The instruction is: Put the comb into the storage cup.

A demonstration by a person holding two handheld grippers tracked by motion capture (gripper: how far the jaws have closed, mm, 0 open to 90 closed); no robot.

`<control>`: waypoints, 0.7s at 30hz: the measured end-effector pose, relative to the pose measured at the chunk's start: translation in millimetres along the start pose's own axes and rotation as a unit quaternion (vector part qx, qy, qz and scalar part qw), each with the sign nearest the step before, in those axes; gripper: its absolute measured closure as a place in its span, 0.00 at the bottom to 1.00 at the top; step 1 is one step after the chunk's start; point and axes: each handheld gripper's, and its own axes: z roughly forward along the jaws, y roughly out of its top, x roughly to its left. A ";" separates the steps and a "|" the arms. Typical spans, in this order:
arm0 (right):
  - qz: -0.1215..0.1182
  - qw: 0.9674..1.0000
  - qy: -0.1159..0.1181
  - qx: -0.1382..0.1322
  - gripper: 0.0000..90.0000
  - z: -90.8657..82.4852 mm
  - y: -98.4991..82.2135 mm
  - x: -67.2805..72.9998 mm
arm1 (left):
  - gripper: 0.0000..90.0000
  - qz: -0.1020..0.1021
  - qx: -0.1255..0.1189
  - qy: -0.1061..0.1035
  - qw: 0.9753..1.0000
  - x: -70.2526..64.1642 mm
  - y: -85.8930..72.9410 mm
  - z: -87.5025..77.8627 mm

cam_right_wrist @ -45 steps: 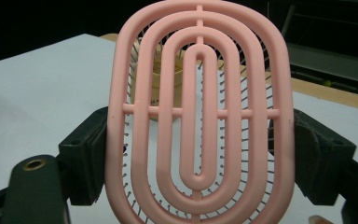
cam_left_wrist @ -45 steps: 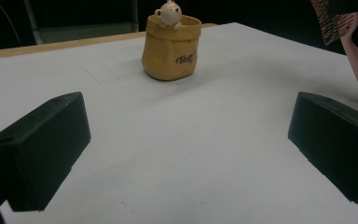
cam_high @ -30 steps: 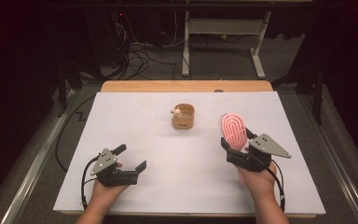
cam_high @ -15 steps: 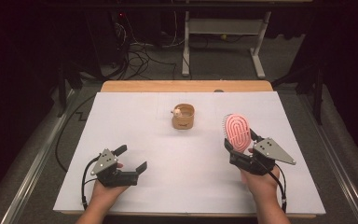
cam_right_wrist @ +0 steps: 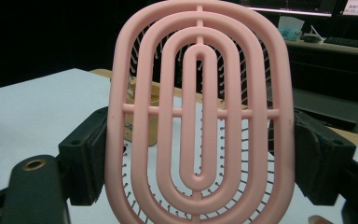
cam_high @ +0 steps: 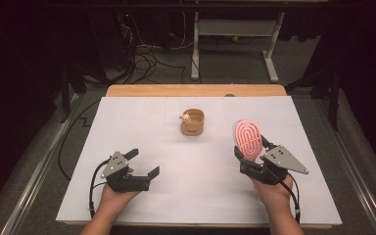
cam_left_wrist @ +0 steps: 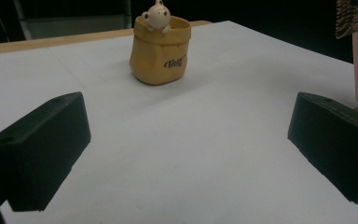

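Observation:
A pink oval hairbrush point(cam_high: 248, 138) stands upright at the right of the white table, its ribbed back toward me. My right gripper point(cam_high: 250, 150) is shut on it. In the right gripper view the two black jaws press on the sides of the brush head point(cam_right_wrist: 200, 116), and metal bristles show through its slots. A small yellow pot point(cam_high: 192, 122) with a cream figure point(cam_left_wrist: 157, 14) peeking over its rim stands upright at mid-table. My left gripper point(cam_high: 144, 162) rests low at the near left, open, with bare table between its jaws. It points toward the pot point(cam_left_wrist: 161, 51).
White sheet point(cam_high: 176, 196) covers the table, with a wooden strip point(cam_high: 196, 90) along the far edge. Beyond lie a dark floor, cables and a grey desk frame point(cam_high: 232, 29). The brush point(cam_left_wrist: 352, 18) shows at the top right of the left gripper view.
The brush head and my right gripper sit very slightly further right and lower than a second ago. The left gripper has not visibly moved.

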 end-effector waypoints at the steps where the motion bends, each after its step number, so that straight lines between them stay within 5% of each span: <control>1: -0.001 1.000 -0.001 0.000 0.22 -0.1 0.0 0.1 | 0.00 0.002 0.000 -0.001 1.000 -1.0 2.6 1.1; 21: -0.004 1.000 -0.008 -0.012 0.22 -6.3 4.4 -1.7 | 0.00 0.041 0.003 -0.042 0.998 -36.1 56.4 47.1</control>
